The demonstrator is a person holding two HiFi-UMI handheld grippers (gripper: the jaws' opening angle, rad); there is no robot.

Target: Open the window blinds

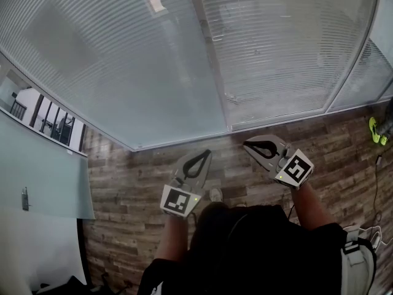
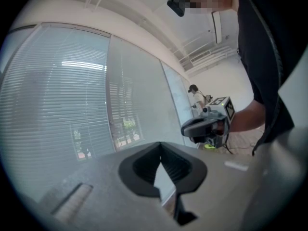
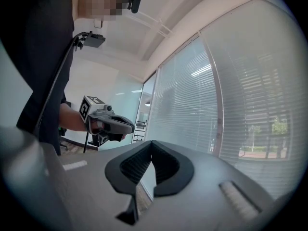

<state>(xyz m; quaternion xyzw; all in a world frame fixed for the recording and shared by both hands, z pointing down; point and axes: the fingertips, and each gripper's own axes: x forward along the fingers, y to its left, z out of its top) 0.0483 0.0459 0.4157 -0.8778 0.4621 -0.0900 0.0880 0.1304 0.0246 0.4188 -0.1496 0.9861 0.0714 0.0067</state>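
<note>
Blinds (image 1: 123, 60): thin horizontal slats, closed, spanning the glass wall ahead of both grippers.
Left gripper (image 1: 203, 155): grey, smooth; jaws together, nothing between.
Right gripper (image 1: 250, 144): grey; jaws together, nothing between.
Floor (image 1: 141, 183): wood-grain planks.

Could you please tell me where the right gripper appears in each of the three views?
Head view: right gripper, right of lower centre.
Left gripper view: middle right.
Right gripper view: its own fingers, bottom centre.
Shared landmark: the window blinds.
</note>
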